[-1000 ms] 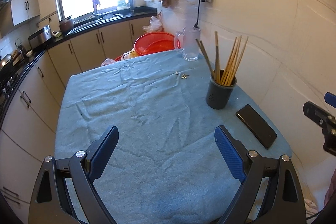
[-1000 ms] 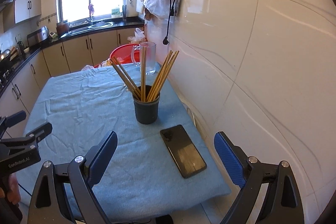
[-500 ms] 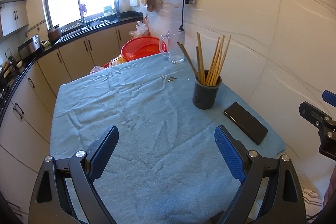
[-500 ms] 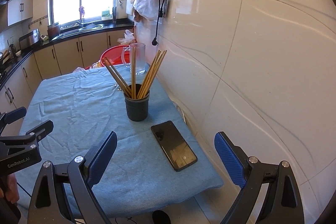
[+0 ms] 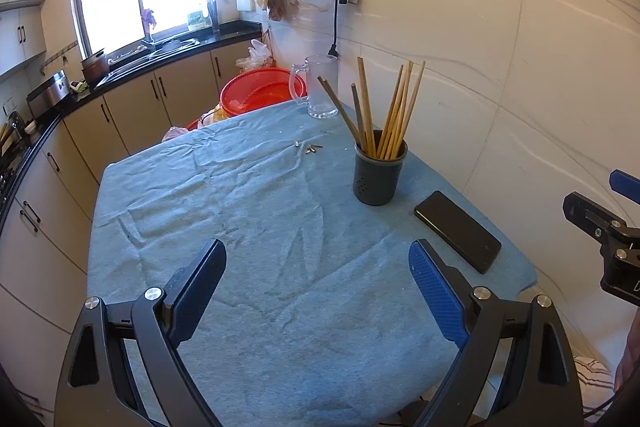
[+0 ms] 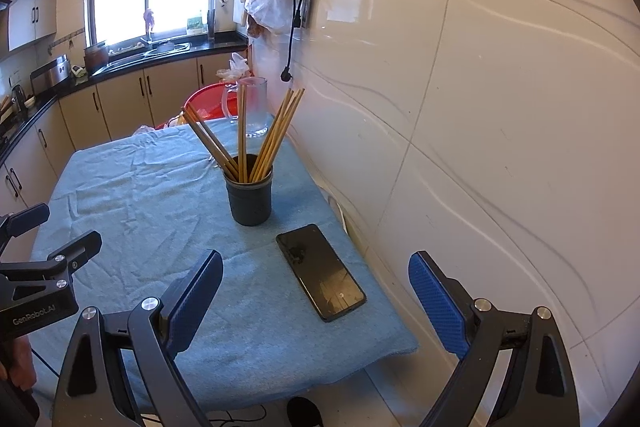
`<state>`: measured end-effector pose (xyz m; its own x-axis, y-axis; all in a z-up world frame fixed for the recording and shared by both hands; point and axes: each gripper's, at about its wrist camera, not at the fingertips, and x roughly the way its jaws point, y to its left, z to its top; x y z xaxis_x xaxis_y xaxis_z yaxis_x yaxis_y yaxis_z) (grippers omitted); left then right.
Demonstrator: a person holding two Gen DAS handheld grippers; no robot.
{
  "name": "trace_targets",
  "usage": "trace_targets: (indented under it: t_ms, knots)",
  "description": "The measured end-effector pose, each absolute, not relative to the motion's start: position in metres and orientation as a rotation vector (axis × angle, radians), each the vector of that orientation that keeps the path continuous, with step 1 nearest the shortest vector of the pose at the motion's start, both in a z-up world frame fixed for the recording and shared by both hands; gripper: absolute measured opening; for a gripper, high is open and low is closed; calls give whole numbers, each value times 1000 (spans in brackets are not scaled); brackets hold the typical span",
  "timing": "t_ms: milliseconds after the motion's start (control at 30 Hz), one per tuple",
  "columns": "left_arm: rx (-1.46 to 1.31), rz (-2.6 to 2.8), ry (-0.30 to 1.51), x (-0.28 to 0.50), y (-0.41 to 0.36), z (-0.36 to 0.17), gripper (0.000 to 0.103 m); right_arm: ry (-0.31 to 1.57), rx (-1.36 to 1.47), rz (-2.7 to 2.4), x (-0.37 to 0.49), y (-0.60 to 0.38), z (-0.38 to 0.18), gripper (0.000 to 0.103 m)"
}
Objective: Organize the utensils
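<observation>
Nearest: left tool [image 5: 316, 287] w/ jaws spread wide, nothing between them, hanging over the near part of the blue cloth [image 5: 248, 227] that covers the worktop. Right tool [image 6: 316, 287] likewise gaping and empty, over the near right corner of the cloth, next to the tiled wall [image 6: 500, 107].

A bit further, right side: black phone [image 6: 322, 271] lying flat on the cloth, just near of the holder, apart from it. Not a utensil; prob. leave it. Slick glass, sits close to the cloth edge, so don't nudge it.

Mid-worktop, right side: dark grey holder [image 6: 249, 199], upright, w/ a bundle of wooden chopsticks [image 6: 256, 139] standing in it, tips fanned left, centre and right. That's the task's stuff. Judging by look: sticks are light, stiff, thin, smooth, so they'll roll or pivot in a pinch. Best taken mid-to-upper shaft, above the rim, pads across the stick, one or a tight pair at a time; lift straight up along the stick's lean. Holder looks like light plastic and could tip if a stick drags on the rim, so the other tool could steady it at the wall, low down.

Beyond, centre: a few small metal bits [image 5: 308, 147] loose on the cloth; too small to tell what.

Far edge: clear glass mug [image 5: 318, 91], fragile. Red basin [image 5: 256, 95] behind the worktop.
</observation>
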<state>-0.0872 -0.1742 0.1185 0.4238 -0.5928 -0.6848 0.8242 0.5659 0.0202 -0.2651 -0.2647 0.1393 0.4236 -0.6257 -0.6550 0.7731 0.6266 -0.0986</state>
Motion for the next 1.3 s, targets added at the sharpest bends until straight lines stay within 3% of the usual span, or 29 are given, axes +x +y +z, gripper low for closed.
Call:
trace_targets:
  t_ms: [1300]
  knots:
    - [398,-927,683,-96,-176,117,92,728,244,-885,-266,-266,132,96]
